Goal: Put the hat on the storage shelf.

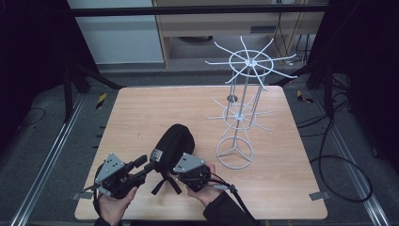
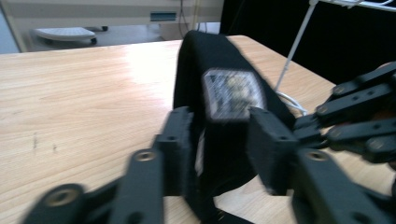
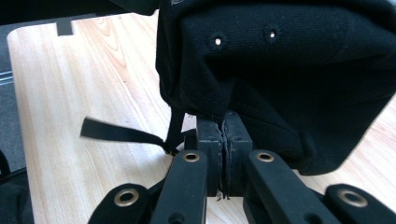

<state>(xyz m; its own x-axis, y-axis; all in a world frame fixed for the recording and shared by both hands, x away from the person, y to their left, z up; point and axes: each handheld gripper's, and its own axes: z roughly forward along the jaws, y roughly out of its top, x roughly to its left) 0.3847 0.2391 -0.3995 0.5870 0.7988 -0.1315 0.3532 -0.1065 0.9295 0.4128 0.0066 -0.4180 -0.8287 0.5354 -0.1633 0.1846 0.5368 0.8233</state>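
The right tongs point(image 3: 223, 140) clench the black fabric cap's point(image 1: 173, 143) rim, the left tongs point(image 2: 219, 144) straddle it unclenched, and hanging it on the white wire rack point(image 1: 242, 101) beyond remains.

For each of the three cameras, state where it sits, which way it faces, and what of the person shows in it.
High view: fixed above the person's side, looking forward and down at the wooden table; both hands, the left hand-held gripper, the right hand-held gripper.
Left gripper view: rides on the left hand-held gripper, facing the black cap; its jaws stand apart beside the cap.
Right gripper view: rides on the right hand-held gripper, clamped on the cap's edge.
Shared: all three show the cap and table; the high and left gripper views show the white wire rack.
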